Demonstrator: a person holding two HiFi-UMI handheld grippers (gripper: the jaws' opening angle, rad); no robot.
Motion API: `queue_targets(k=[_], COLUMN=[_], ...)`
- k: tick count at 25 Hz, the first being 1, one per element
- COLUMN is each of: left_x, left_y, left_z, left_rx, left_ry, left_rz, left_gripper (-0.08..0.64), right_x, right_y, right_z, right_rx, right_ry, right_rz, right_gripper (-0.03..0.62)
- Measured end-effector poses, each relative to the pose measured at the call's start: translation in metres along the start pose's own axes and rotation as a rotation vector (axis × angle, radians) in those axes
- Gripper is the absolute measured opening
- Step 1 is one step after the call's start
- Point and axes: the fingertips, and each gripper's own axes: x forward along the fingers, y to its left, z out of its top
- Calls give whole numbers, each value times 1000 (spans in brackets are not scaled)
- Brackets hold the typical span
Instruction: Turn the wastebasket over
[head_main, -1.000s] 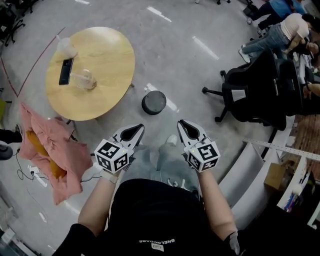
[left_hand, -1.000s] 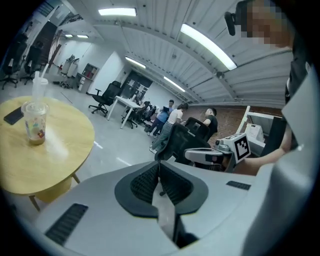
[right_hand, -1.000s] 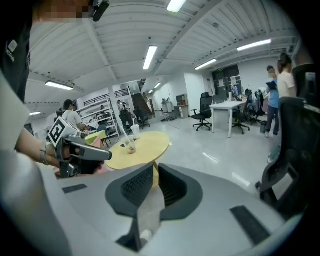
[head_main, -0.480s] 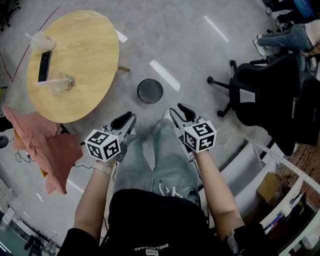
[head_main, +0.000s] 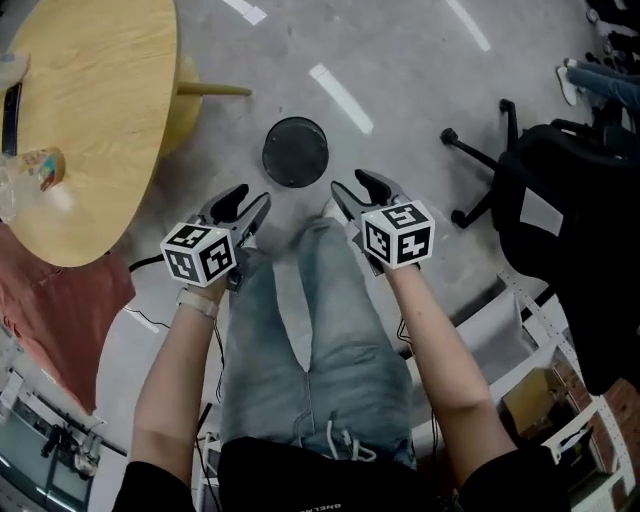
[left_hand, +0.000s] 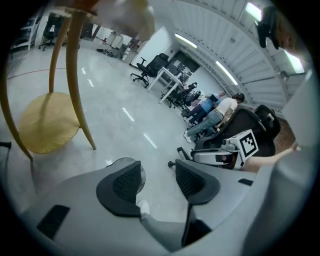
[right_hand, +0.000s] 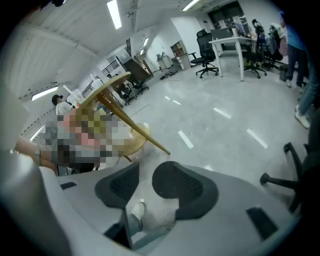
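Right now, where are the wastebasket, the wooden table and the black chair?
wastebasket (head_main: 295, 152), head view, middle of its round upper face.
wooden table (head_main: 95, 120), head view, bare tabletop.
black chair (head_main: 570, 170), head view, its dark back.

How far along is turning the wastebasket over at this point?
Done: nothing yet. The wastebasket sits on the floor, touched by neither gripper. In hand: the left hand-held gripper and right hand-held gripper point down toward it, jaws opening, nothing between them. Left: reach it, grip it and flip it.
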Motion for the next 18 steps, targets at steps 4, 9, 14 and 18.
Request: queue_targets(k=[4, 9, 14, 18], left_x=[51, 104, 148, 178], left_y=[52, 118, 162, 184], left_z=[-20, -48, -72, -87], left_rx=[-20, -90, -108, -112], left_ry=[31, 54, 75, 95], left_rz=[23, 51, 47, 17], left_gripper=[236, 251, 258, 261], right_x=[58, 128, 177, 207], right_y=[-40, -75, -103, -113], right_z=[-20, -56, -81, -100], right_rx=[24, 4, 20, 40], right_ry=[42, 123, 168, 199], right_rz=[8, 33, 46, 81], right_gripper=[213, 221, 236, 238])
